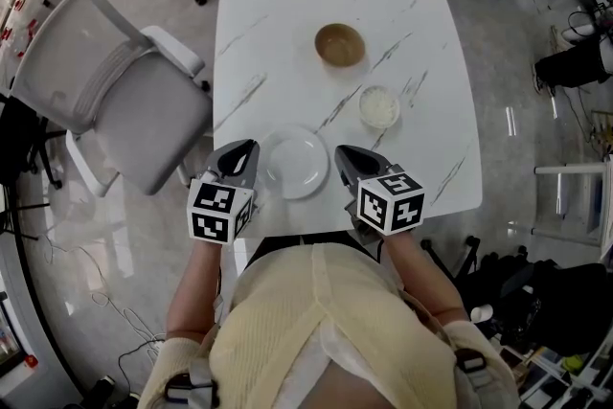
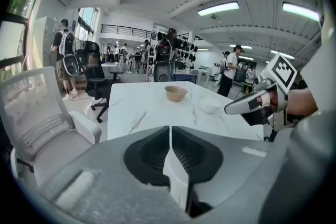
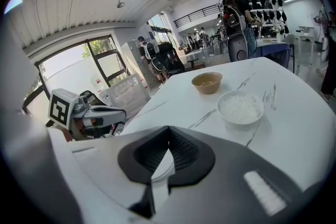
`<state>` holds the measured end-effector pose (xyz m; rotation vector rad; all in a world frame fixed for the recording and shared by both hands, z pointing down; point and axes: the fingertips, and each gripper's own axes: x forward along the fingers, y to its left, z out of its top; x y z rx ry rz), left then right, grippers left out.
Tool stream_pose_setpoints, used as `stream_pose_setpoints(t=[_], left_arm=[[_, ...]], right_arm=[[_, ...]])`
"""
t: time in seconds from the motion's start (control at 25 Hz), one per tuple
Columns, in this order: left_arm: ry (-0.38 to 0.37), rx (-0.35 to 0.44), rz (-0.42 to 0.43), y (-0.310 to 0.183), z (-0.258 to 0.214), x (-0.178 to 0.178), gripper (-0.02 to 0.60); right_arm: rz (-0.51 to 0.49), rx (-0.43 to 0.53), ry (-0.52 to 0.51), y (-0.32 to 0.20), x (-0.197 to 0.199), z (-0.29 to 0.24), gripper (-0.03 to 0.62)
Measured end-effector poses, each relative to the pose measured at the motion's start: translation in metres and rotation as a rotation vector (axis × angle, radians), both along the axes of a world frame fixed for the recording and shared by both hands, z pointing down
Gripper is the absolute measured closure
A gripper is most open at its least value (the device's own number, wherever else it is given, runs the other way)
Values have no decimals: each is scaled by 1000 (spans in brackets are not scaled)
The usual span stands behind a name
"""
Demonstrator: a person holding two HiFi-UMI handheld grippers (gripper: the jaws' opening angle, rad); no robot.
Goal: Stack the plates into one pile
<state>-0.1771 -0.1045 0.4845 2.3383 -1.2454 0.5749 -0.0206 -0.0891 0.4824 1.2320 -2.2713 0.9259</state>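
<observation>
Plate (image 1: 295,163), white, at table (image 1: 287,24) near edge. Left tongs (image 1: 251,148) clamped on its left rim. Right tongs (image 1: 341,151) pressed together, empty, beside its right rim. Step, judged: pick-up. Next move likely needs a level carry toward white bowl (image 1: 379,106).

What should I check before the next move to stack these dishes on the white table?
1. Flat round white plate lies near the front edge of the white marbled table, between both tongs: ok.
2. Left tongs open for a grasp: not ok, jaws together.
3. Right tongs open: not ok, jaws together.
4. Left tongs touch the plate rim: cannot tell.
5. Pile built: not ok; small white bowl and round brown bowl stand apart.
</observation>
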Motion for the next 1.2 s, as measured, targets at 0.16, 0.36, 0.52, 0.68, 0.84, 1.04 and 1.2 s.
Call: stream_pose_setpoints(t=[0.16, 0.36, 0.52, 0.68, 0.84, 1.04, 1.2], left_arm=[[59, -2, -12, -1, -14, -1, 572], [76, 38, -41, -5, -36, -8, 580], [90, 68, -53, -5, -54, -11, 580], [108, 90, -66, -4, -71, -15, 581], [107, 118, -75, -5, -86, -19, 581], [102, 142, -73, -5, -98, -21, 581], [116, 148, -75, -4, -102, -20, 580]], right_arm=[[1, 13, 5, -2, 3, -6, 591], [15, 37, 1, -7, 10, -17, 591], [16, 66, -6, -11, 13, -31, 591], [9, 110, -23, -13, 13, -50, 591], [-4, 150, -28, -14, 11, -68, 591], [-22, 160, -53, -12, 8, -84, 592], [-24, 171, -66, -11, 10, -93, 592]])
